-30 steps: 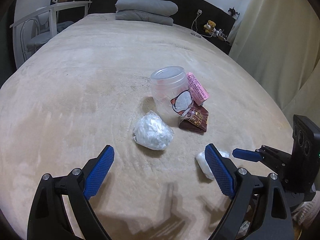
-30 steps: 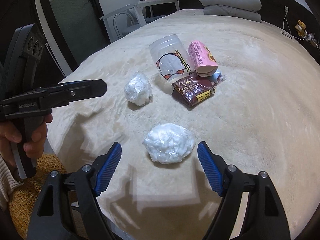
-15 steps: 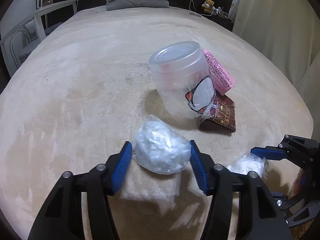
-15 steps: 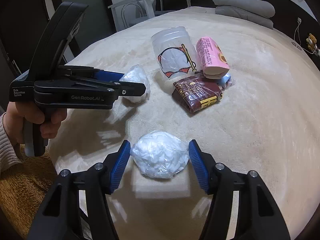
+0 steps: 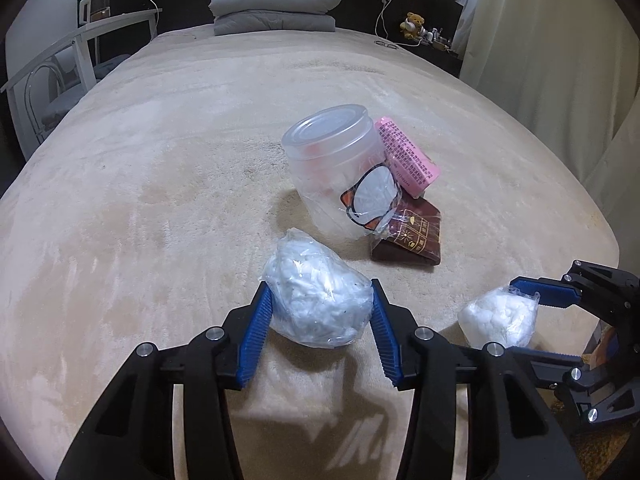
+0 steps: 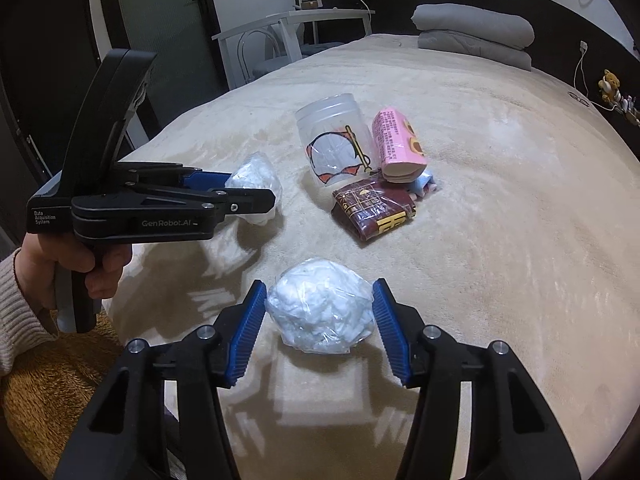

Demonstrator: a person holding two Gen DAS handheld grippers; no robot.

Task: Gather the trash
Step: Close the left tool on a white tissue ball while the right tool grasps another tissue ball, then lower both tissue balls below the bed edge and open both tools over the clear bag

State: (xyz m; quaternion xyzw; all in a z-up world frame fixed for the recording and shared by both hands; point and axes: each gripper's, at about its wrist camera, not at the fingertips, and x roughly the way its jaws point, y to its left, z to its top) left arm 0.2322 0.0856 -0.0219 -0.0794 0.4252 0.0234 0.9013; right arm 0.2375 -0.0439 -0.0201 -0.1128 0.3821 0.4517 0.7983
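Observation:
Two white wads of tissue in clear plastic lie on the beige bed. My left gripper (image 5: 318, 330) is shut on one wad (image 5: 316, 300), blue pads pressing both sides; it also shows in the right wrist view (image 6: 256, 178). My right gripper (image 6: 320, 330) is shut on the other wad (image 6: 322, 310), which also shows in the left wrist view (image 5: 498, 318). Beyond them lie a clear plastic jar (image 5: 340, 168), a pink packet (image 5: 406, 156) and a dark red wrapper (image 5: 410, 240).
The beige blanket (image 5: 180, 140) covers the whole bed. Folded grey bedding (image 5: 274, 8) lies at the headboard. A white chair and table (image 5: 60, 68) stand at the left. A curtain (image 5: 552, 40) hangs at the right. The bed's near edge is just below the grippers.
Both grippers have come forward and closed from wide open onto the two wads. The left wad looks slightly raised.

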